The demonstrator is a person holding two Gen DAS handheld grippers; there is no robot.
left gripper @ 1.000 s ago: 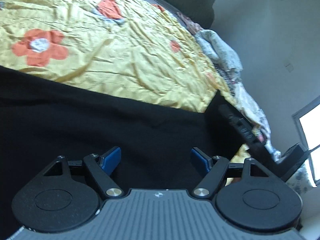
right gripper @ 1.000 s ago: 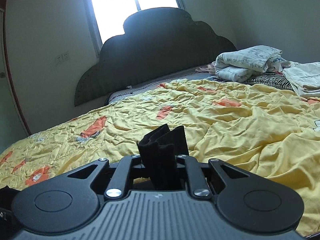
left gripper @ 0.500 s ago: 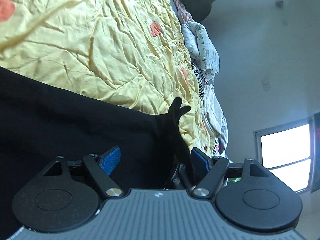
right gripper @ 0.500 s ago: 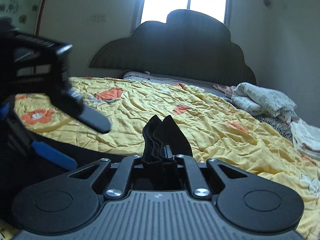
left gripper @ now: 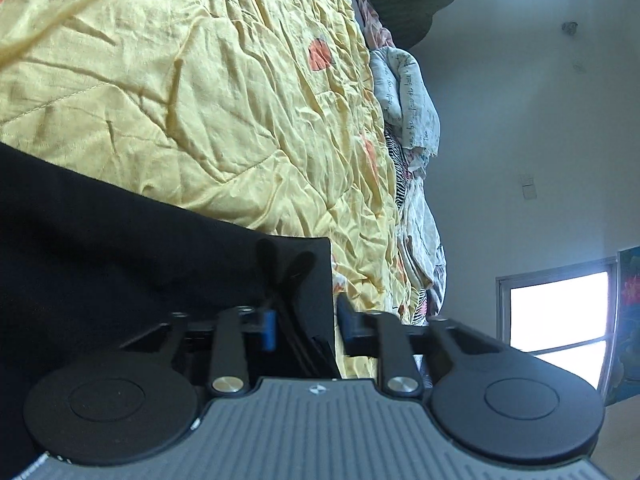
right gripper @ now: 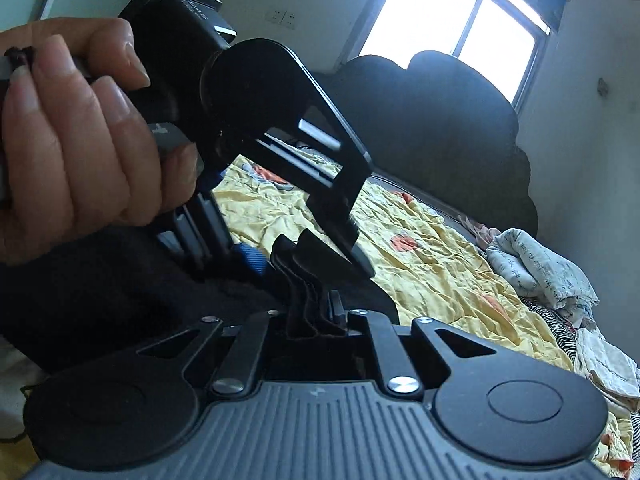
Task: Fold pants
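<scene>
The black pants (left gripper: 120, 248) lay on the yellow quilt (left gripper: 200, 80). A second earlier the left claw (left gripper: 306, 330) gaped wide; now it was closing around their bunched edge. The right claw (right gripper: 316, 316) stayed pinched on that edge, so both ends could lift together.

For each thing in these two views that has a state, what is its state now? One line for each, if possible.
Black pants: lying on the quilt, one edge bunched and lifted.
Left gripper: jaws closing, pants edge between them.
Right gripper: shut on a bunched fold of the pants.
Yellow floral quilt: spread over the bed, wrinkled.
Printed blanket: folded, at the bed's far side.
</scene>
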